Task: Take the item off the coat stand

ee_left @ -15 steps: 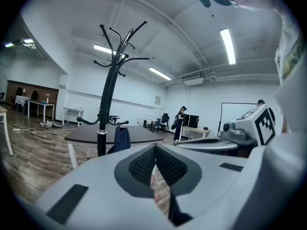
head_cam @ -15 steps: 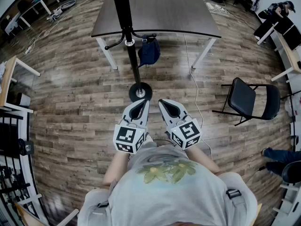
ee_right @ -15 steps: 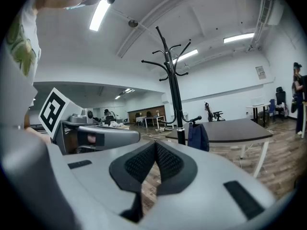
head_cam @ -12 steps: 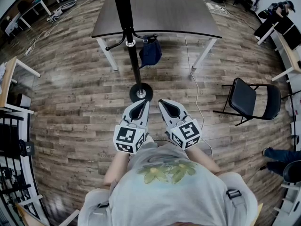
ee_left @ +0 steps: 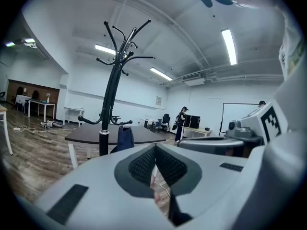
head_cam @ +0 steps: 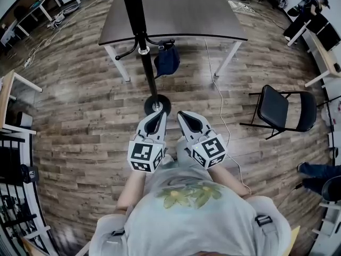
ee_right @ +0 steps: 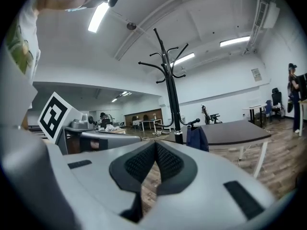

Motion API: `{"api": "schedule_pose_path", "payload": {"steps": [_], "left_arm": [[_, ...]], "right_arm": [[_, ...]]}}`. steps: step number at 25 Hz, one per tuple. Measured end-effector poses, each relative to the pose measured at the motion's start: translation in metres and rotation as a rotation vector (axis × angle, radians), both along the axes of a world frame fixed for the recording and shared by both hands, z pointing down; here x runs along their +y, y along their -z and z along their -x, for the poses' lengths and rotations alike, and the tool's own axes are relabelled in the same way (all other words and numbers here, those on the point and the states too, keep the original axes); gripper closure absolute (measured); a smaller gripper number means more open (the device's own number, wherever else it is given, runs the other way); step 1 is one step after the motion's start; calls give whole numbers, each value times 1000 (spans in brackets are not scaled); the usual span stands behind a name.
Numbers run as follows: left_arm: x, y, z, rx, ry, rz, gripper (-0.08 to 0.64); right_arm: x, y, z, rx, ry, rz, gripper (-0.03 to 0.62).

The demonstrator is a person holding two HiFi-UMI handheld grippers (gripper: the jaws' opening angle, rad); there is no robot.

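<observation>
1. The left gripper [ee_left: 154, 150] has its jaws pressed together with nothing between them. It is held low in front of the person's body and points forward.
2. The right gripper [ee_right: 155, 145] sits just beside it, apart from it, with its jaws also closed and empty.
3. Just ahead of the left gripper's tips, the round base [head_cam: 157, 105] of the coat stand [head_cam: 145, 63] rests on the wood floor [head_cam: 80, 121].
4. The stand's black pole rises ahead of both grippers. It lies left of the left gripper's jaw line and slightly right of the right gripper's.
5. A dark blue item [head_cam: 167, 59] hangs from a low hook just right of the pole. It is ahead of and above both grippers and well apart from them.
6. Beyond the stand is a dark-topped table [head_cam: 176, 15] with white legs.
7. Far to the right of the right gripper stands a black folding chair [head_cam: 277, 108]. A thin cable [head_cam: 219, 95] runs along the floor between the two.
</observation>
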State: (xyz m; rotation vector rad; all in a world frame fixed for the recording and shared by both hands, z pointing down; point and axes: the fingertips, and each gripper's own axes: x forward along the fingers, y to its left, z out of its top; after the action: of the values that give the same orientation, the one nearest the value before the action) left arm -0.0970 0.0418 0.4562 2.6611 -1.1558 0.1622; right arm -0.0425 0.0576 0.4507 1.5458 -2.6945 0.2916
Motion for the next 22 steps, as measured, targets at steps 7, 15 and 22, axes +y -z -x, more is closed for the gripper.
{"api": "schedule_pose_path", "payload": {"steps": [7,15,22], "left_arm": [[-25,0,-9,-7,7,9,545],[-63,7,-21,-13,15,0,545],[-89,4,-31,-22,15,6,545]], "right_arm": [[-32,2,-7,8,21,-3,586],[-73,8,-16,17,61,-10,558],[-105,5,-25,33,84,16,443]]}}
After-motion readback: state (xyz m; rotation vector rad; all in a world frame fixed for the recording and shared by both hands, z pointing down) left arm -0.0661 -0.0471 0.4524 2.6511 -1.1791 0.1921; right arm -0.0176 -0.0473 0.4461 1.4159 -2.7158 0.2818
